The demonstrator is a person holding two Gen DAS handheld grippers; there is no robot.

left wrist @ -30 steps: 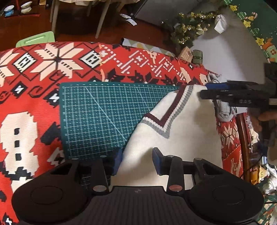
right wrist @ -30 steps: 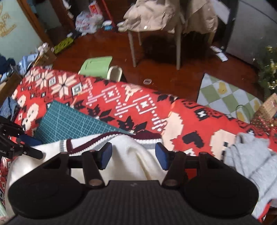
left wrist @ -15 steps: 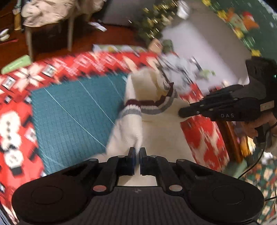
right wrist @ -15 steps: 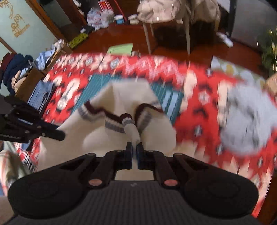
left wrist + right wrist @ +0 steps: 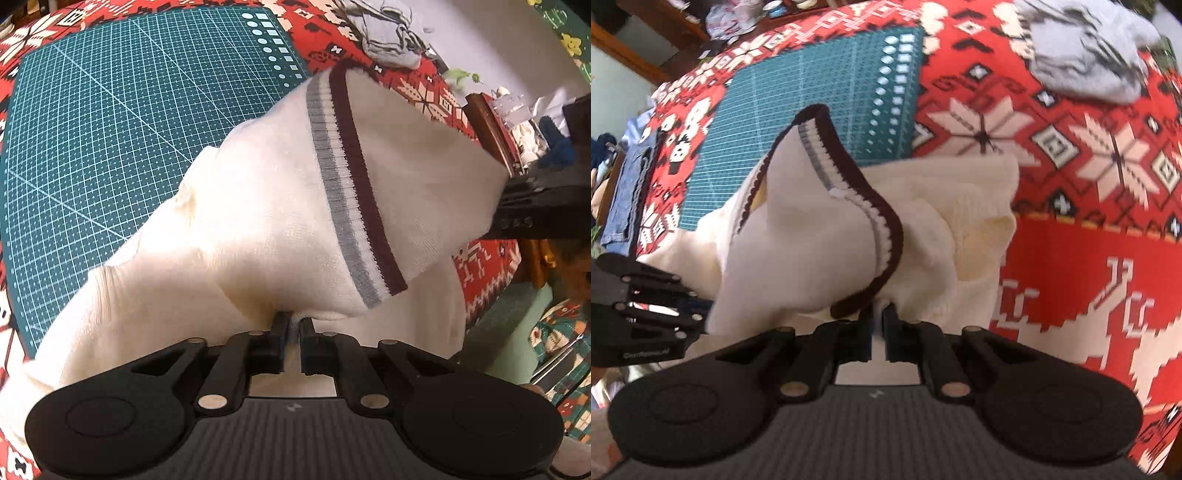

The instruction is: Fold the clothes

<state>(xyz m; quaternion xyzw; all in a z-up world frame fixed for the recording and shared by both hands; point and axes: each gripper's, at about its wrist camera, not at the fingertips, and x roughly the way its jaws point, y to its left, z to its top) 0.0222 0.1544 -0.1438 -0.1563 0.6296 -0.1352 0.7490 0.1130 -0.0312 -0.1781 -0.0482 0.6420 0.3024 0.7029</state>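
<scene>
A cream sweater (image 5: 258, 221) with a maroon and grey striped trim hangs bunched between both grippers above a green cutting mat (image 5: 110, 110). My left gripper (image 5: 291, 325) pinches a fold of the cream cloth, its jaws opening a little. In the left wrist view the right gripper (image 5: 524, 206) holds the far right side of the sweater. My right gripper (image 5: 878, 314) pinches cloth beside the maroon trim of the sweater (image 5: 812, 240), its jaws opening slightly too. The left gripper (image 5: 665, 295) shows at the left edge of the right wrist view.
A red patterned tablecloth (image 5: 1071, 258) covers the table under the cutting mat (image 5: 812, 92). A crumpled grey garment (image 5: 1086, 55) lies at the far right corner, also the grey garment (image 5: 388, 40). Folded jeans (image 5: 624, 192) sit at the left edge.
Both grippers stood open over the flat sweater, then closed on its cloth. They have swept across the table, lifting and bunching the sweater over the mat.
</scene>
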